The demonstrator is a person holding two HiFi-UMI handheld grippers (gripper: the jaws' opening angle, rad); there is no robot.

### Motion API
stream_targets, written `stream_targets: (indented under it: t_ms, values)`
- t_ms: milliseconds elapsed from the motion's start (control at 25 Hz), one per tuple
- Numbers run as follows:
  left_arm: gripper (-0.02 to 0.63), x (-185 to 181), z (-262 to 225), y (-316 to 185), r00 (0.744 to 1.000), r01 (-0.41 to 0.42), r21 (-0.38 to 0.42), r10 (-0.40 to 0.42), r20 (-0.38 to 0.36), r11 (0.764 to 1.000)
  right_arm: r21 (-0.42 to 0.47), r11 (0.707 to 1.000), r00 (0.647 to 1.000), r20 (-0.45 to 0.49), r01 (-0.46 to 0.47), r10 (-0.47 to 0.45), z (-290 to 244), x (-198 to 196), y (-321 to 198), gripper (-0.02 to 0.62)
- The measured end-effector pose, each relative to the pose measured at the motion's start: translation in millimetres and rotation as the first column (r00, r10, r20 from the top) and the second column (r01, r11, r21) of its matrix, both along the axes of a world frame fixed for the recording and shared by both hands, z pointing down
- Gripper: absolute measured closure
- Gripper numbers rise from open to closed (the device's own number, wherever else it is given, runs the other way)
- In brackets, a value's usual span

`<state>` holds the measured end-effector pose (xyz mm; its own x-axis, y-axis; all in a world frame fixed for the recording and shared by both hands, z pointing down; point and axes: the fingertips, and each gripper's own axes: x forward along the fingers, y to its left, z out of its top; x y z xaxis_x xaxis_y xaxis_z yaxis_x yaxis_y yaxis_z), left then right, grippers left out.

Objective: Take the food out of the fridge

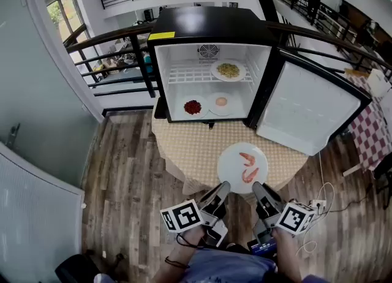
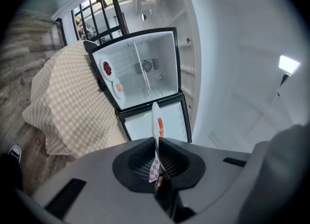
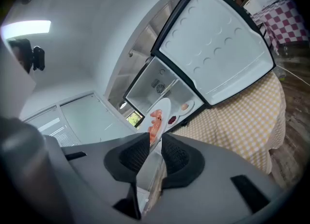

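Shrimp plate (image 1: 229, 171), head view: round, glossy white, carrying curled pink shrimp (image 1: 247, 168). It is over the near edge of the yellow-checked surface (image 1: 184, 147), in front of the open black fridge (image 1: 196, 21), whose yellow sticker (image 1: 162, 35) is unreadable.

Left gripper view: left tongs (image 2: 157, 143) clenched on the plate's thin rim.

Right gripper view: right tongs (image 3: 154, 143) grasp the rim too, with ribbed black pads on either side.

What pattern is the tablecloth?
The tablecloth is yellow-and-white check; right gripper view shows it best.
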<state>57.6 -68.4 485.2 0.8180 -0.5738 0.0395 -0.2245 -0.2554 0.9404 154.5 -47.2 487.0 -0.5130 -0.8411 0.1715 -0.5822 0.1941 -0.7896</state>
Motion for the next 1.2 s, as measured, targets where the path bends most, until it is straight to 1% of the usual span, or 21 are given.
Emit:
stream_targets:
  t_ms: [200, 440, 680, 840, 960, 1040, 1200]
  values:
    - [0.58, 28, 0, 38, 1.0, -0.012, 0.004, 0.012, 0.022, 1.0, 0.011, 1.0, 1.0, 0.019, 0.002, -0.002, -2, 27, 38, 0.508]
    - [0.58, 43, 4, 92, 0.999, 0.021, -0.002, -0.021, 0.035, 1.0, 0.007, 0.999, 0.998, 0.029, 0.049, -0.049, 2, 41, 87, 0.508]
    - [0.58, 36, 10, 146, 0.994, 0.098, -0.009, -0.097, 0.04, 0.995, 0.015, 0.992, 0.992, 0.029, 0.126, -0.126, 6, 36, 134, 0.508]
    - [0.58, 29, 16, 179, 0.987, 0.148, -0.019, -0.146, 0.069, 0.989, 0.007, 0.984, 0.983, 0.032, 0.178, -0.178, 11, 30, 162, 0.508]
    - [0.58, 28, 18, 199, 0.984, 0.17, -0.022, -0.168, 0.061, 0.985, 0.002, 0.978, 0.978, 0.021, 0.206, -0.206, 15, 28, 178, 0.508]
    - [0.58, 21, 20, 210, 0.978, 0.196, -0.02, -0.194, 0.078, 0.98, 0.002, 0.973, 0.973, 0.022, 0.232, -0.232, 16, 22, 187, 0.508]
    - [0.58, 1, 25, 232, 0.964, 0.255, -0.035, -0.251, 0.086, 0.966, -0.013, 0.957, 0.957, 0.033, 0.289, -0.289, 21, 1, 203, 0.508]
